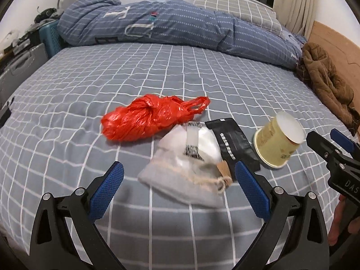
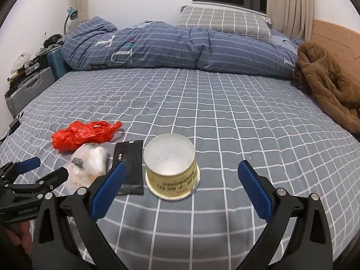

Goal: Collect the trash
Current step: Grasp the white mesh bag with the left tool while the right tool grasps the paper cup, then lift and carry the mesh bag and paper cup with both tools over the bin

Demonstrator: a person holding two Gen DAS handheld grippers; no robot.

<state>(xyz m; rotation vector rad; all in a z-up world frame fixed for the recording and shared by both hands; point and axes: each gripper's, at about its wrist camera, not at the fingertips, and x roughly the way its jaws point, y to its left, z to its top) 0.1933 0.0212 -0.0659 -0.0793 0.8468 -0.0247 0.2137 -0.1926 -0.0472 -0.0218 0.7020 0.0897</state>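
My left gripper gapes wide over the clear plastic bag; my right gripper — equally wide — faces the upturned paper cup. Between them lies a black packet, the red bag farther on the bed.

Glossy, crinkled red plastic bag beside a matt yellow paper cup on grey checked cloth bedsheet.

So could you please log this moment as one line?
left tool: open, over clear bag | right tool: open, at upside-down cup | red bag: on bed
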